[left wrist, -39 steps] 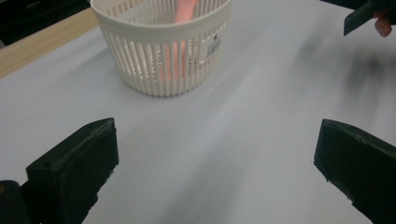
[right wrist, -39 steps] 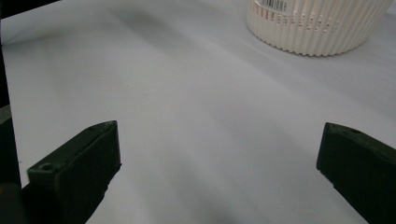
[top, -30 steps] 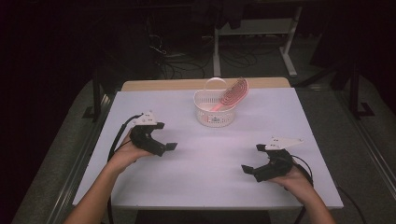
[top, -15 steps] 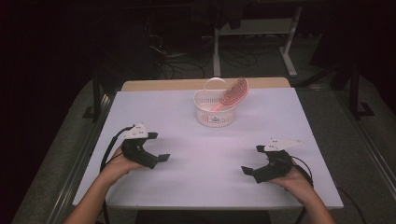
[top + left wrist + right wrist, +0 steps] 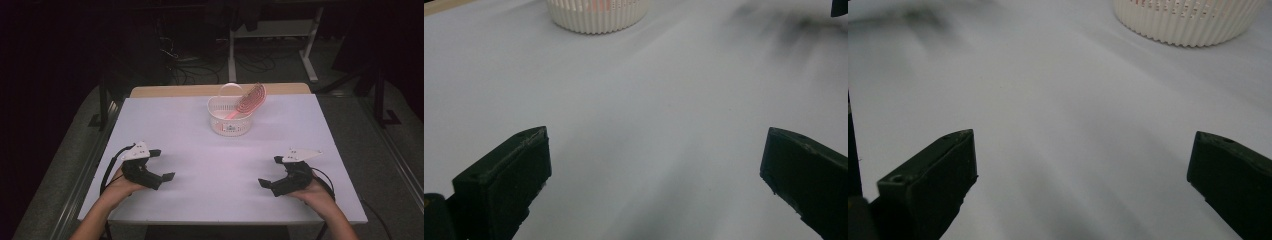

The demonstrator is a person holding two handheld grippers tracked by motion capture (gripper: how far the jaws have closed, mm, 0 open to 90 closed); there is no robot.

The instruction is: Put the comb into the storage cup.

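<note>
**Both grippers idle at near edge, brush sits in basket**

Standing by the desk: left gripper [image 5: 159, 165] and right gripper [image 5: 271, 171] both rest low on the pale lilac desk [image 5: 200, 150] near the person's side, well apart from each other. Fingers of each are spread wide, nothing btwn them (both gripper views show bare desk btwn the black pads). The small white ribbed plastic basket [image 5: 229, 119] stands toward the far edge, about centre. The pink slotted hairbrush [image 5: 250, 99] leans in it, handle down inside, head poking over the rim at the right, tilted.

Risks, as I judge it: the basket looks light, so a pull on the brush at an angle could drag or tip it unless the other gripper steadies the wall. The brush head is curved and slotted; fingers closing on the rim of it could slip. It's a long reach from either side too.

Around: desk otherwise bare, so nothing blocks the path. Beyond it, dark floor w/ cables [image 5: 190, 70] and a white stand [image 5: 310, 45], well clear.
</note>
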